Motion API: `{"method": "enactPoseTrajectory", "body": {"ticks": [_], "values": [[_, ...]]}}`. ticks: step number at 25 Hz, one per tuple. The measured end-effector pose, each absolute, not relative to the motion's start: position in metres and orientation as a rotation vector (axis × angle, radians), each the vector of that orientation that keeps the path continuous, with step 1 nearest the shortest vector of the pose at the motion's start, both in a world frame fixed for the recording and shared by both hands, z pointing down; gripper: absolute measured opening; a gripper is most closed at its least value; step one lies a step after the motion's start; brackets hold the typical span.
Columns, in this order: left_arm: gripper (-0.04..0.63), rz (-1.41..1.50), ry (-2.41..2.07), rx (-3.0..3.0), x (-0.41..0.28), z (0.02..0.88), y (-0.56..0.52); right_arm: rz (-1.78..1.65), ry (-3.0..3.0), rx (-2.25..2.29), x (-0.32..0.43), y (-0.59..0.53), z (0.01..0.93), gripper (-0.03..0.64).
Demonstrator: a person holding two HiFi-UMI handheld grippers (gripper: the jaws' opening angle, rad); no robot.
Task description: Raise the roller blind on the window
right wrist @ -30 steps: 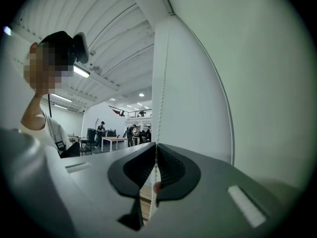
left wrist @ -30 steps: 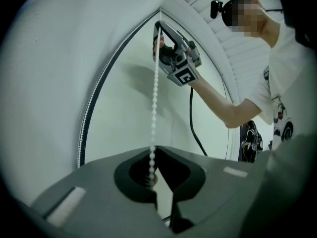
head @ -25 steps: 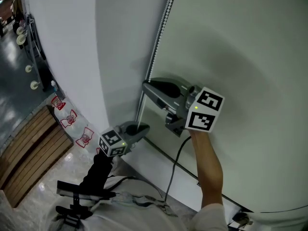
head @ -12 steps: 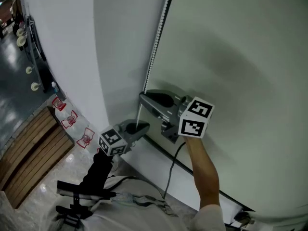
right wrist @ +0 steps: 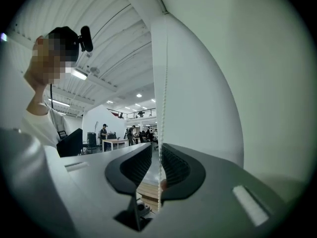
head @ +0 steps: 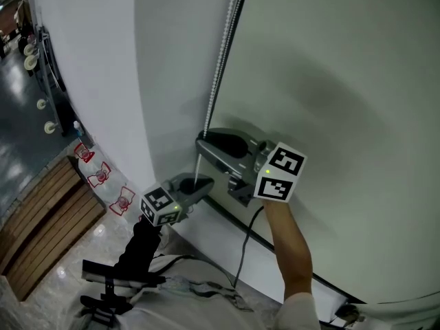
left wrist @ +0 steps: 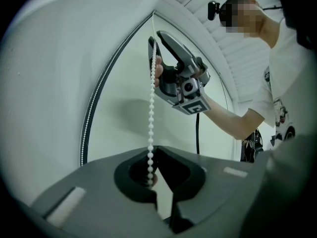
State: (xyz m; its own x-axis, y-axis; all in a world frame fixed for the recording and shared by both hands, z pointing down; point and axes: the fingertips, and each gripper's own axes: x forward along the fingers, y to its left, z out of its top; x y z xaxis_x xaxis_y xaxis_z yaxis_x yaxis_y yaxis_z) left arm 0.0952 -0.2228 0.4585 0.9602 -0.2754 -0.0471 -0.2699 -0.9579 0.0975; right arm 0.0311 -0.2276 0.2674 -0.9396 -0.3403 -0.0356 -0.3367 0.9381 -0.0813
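Note:
A pale grey-green roller blind point(head: 330, 115) fills the right of the head view. Its white bead chain point(head: 223, 53) hangs along the left edge. My right gripper point(head: 201, 143) sits on the chain, with the left gripper point(head: 203, 182) just under it. In the left gripper view the jaws of the left gripper point(left wrist: 151, 175) are shut on the bead chain point(left wrist: 151, 118), and the right gripper point(left wrist: 154, 58) shows higher up. The right gripper point(right wrist: 157, 167) has its jaws opening. There the bead chain point(right wrist: 162, 83) runs through the gap close to the right jaw, not pinched.
A white wall point(head: 89, 81) stands left of the blind. A dark bar point(head: 275, 253) runs below the blind's lower edge, and a black cable point(head: 246, 243) hangs from the right gripper. A slatted wooden bench point(head: 41, 218) and a black stand point(head: 110, 280) lie low at the left.
The right gripper has slid down and a little left along the chain, towards the left gripper. The left gripper has stayed in place on the chain.

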Motion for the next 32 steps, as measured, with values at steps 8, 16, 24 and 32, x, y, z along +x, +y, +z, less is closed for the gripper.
{"method": "enactPoseTrajectory", "body": {"ticks": [8, 16, 24, 32], "values": [[-0.002, -0.092, -0.407, 3.020, 0.096, 0.465, -0.219, -0.021, 3.001, -0.521, 0.029, -0.233, 0.218, 0.074], [-0.002, -0.093, -0.397, 3.014, 0.099, 0.466, -0.218, 0.109, 2.940, -0.508, 0.031, -0.241, 0.142, 0.072], [-0.002, -0.093, -0.394, 3.001, 0.107, 0.445, -0.224, 0.164, 2.905, -0.501, 0.036, -0.261, 0.062, 0.071], [-0.002, -0.089, -0.392, 3.003, 0.101, 0.469, -0.216, 0.252, 2.872, -0.511, 0.032, -0.250, 0.052, 0.035]]}}
